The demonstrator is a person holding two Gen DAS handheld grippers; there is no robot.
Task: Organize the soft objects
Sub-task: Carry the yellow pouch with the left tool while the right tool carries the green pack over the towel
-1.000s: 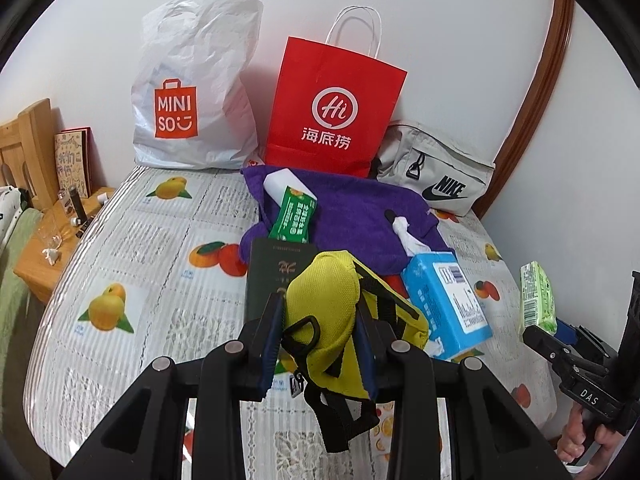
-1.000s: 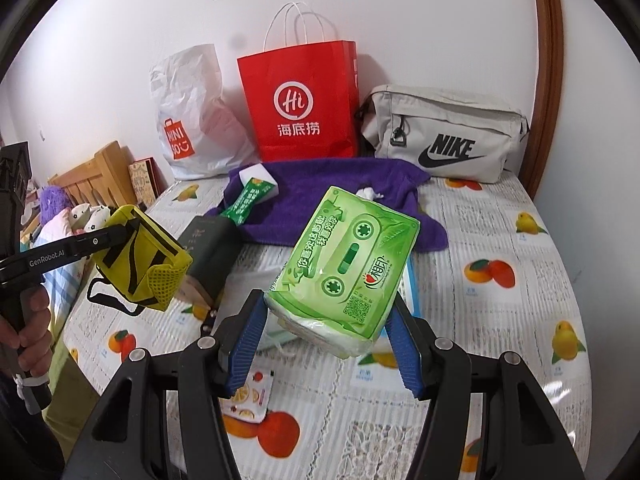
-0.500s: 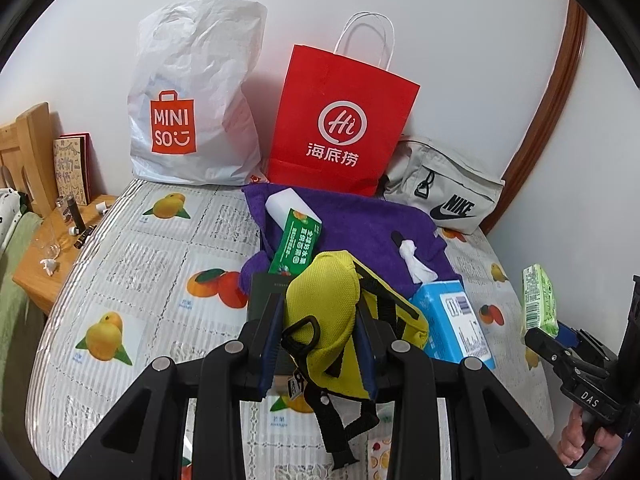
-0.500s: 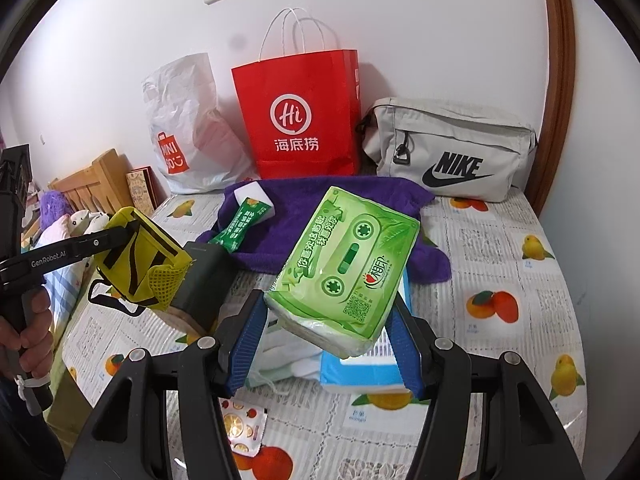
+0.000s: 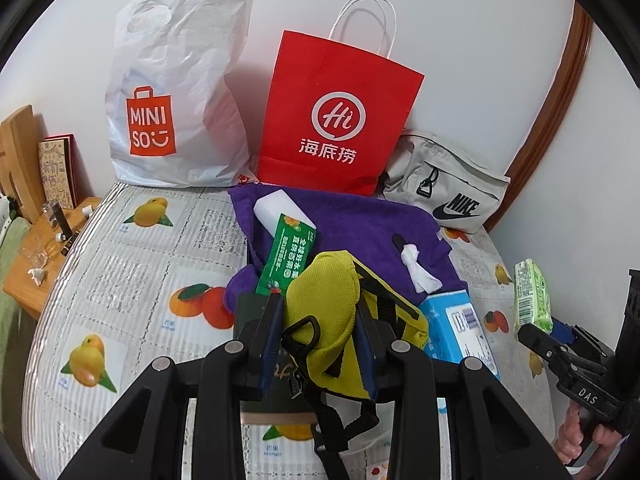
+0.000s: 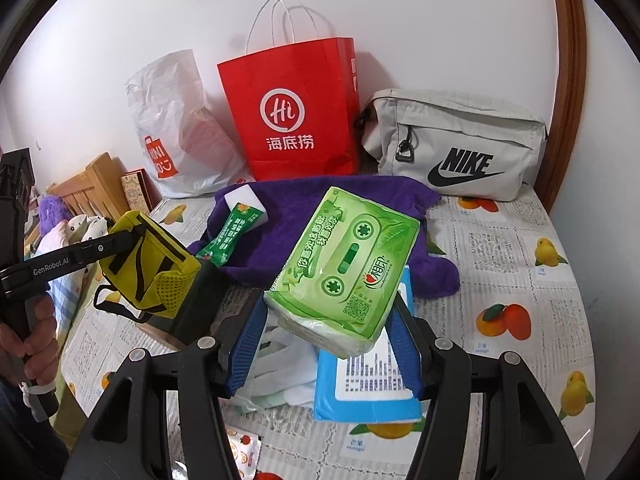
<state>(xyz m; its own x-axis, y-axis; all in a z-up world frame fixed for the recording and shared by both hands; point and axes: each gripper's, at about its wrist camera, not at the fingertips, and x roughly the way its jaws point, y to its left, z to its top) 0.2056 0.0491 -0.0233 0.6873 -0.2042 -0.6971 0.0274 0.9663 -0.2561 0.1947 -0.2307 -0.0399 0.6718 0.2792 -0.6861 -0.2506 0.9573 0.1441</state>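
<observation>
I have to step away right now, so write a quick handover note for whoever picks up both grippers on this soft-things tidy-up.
Left gripper: shut on the yellow mesh pouch, held above the table.
Right gripper: shut on the green tissue pack, also in the air.
On the fruit-print tablecloth: purple towel with a white sponge, green sachet and small white cloth on it; blue tissue box in front.
Against the wall: Miniso bag, red paper bag, grey Nike bag.
Done: two items picked up.
Left: put both down, then sort the rest.
</observation>
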